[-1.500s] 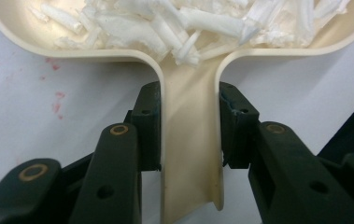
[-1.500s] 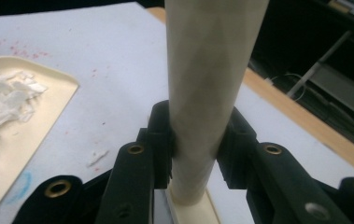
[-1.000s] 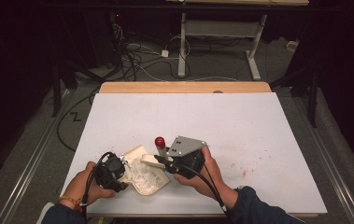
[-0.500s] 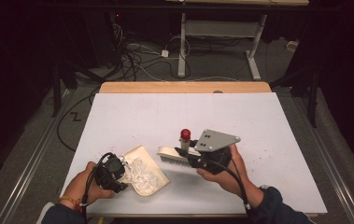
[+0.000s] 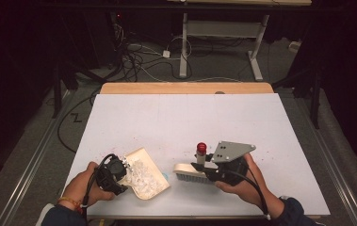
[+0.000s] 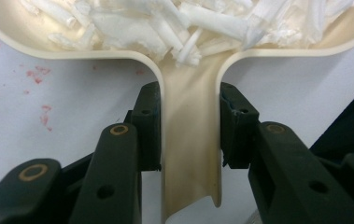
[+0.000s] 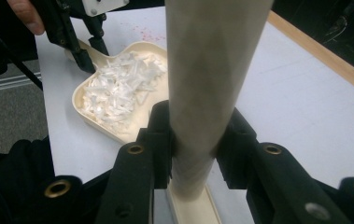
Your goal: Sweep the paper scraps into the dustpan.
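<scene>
The brush point(image 5: 192, 170), pinched in the right gripper point(image 5: 214, 168), has slid right, off the dustpan point(image 5: 144, 175), lying crosswise near the table's point(image 5: 176, 117) front edge. Left gripper point(image 5: 115, 176) clamps dustpan handle; paper scraps point(image 5: 141, 172) inside.

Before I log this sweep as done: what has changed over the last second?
The right gripper, shut on the brush, carried it rightward, away from the dustpan. The left gripper stayed put, clamped on the dustpan's handle, white scraps still inside.
</scene>
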Demonstrator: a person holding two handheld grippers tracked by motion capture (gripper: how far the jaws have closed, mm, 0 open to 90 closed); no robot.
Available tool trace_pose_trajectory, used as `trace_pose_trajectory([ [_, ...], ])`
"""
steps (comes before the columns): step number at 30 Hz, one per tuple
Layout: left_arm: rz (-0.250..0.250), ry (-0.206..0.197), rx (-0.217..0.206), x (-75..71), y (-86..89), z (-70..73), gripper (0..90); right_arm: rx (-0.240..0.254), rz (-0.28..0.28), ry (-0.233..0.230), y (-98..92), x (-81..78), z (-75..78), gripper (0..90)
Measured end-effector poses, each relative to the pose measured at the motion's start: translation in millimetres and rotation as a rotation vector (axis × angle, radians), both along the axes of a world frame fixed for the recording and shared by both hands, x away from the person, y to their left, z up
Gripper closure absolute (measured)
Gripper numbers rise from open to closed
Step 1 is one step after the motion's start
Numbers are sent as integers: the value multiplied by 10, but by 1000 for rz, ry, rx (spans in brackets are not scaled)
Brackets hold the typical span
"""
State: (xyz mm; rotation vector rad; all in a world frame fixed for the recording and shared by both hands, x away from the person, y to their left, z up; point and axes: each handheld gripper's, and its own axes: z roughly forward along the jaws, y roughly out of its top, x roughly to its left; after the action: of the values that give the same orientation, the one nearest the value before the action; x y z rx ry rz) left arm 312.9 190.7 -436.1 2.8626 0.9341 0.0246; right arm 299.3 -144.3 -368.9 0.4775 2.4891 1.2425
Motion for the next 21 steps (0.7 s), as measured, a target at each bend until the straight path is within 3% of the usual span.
trace_pose_trajectory([
  [9, 3, -1, -7, 5, 15, -6, 632, 28, 30, -16, 407, 50, -37, 705],
  [11, 4, -1, -11, 2, 18, -12, 632, 73, 51, -28, 453, 71, -32, 705],
  [14, 5, 1, -14, 2, 24, -16, 632, 127, 62, -11, 469, 92, -10, 705],
  [16, 4, 2, -14, 2, 28, -19, 632, 165, 64, -26, 434, 88, 28, 705],
  [21, 6, 5, -9, 3, 21, -28, 632, 162, 43, -39, 324, 97, 85, 704],
])
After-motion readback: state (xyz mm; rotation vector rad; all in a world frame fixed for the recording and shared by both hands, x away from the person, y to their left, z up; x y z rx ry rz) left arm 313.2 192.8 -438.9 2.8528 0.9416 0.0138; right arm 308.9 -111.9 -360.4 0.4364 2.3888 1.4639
